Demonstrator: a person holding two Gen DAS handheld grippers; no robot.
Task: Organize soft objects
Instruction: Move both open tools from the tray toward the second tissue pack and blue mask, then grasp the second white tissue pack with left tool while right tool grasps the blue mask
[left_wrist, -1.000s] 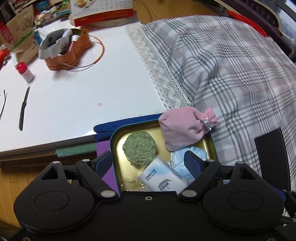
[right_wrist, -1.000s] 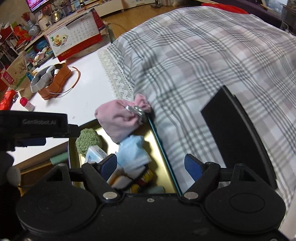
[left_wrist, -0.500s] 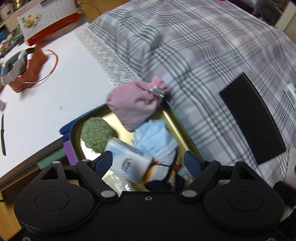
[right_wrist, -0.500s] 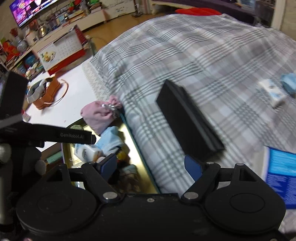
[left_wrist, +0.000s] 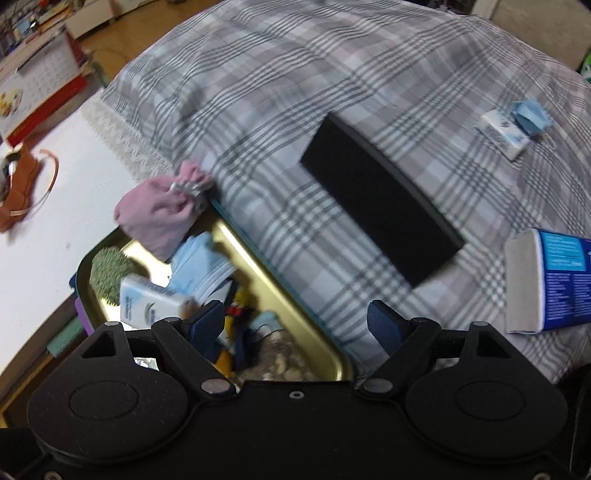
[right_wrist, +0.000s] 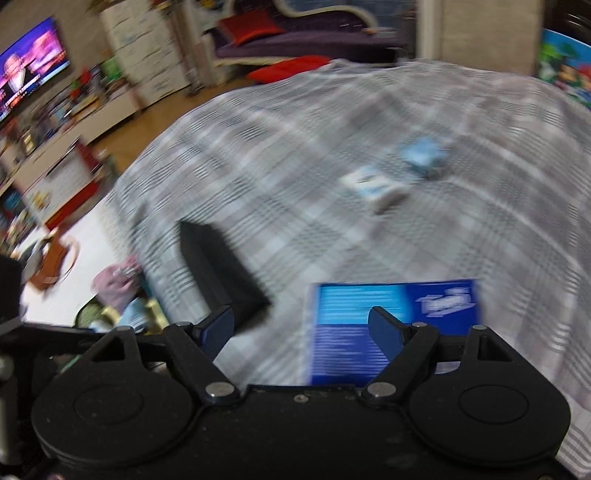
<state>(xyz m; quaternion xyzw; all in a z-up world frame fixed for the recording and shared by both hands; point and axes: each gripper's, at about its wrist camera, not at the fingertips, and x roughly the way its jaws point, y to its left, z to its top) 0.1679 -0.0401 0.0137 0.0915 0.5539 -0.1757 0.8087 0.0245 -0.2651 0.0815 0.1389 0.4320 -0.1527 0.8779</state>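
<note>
Hovering w/ jaws apart and nothing between them, the left gripper (left_wrist: 295, 321) hangs over the edge of the gold tray (left_wrist: 284, 295), which serves as the collection spot: pink pouch (left_wrist: 159, 214), green scrubber (left_wrist: 107, 273), tissue pack (left_wrist: 147, 306) and blue cloth (left_wrist: 199, 266) are already piled in it. The right gripper (right_wrist: 301, 325), also wide and empty, points across the plaid blanket (right_wrist: 295, 147), prob. because loose soft items lie there: small tissue pack (right_wrist: 373, 184) w/ crumpled blue cloth (right_wrist: 424, 155) just beside it, well apart from the tray. A blue box (right_wrist: 391, 325) and black slab (right_wrist: 221, 266) sit nearer.
</note>
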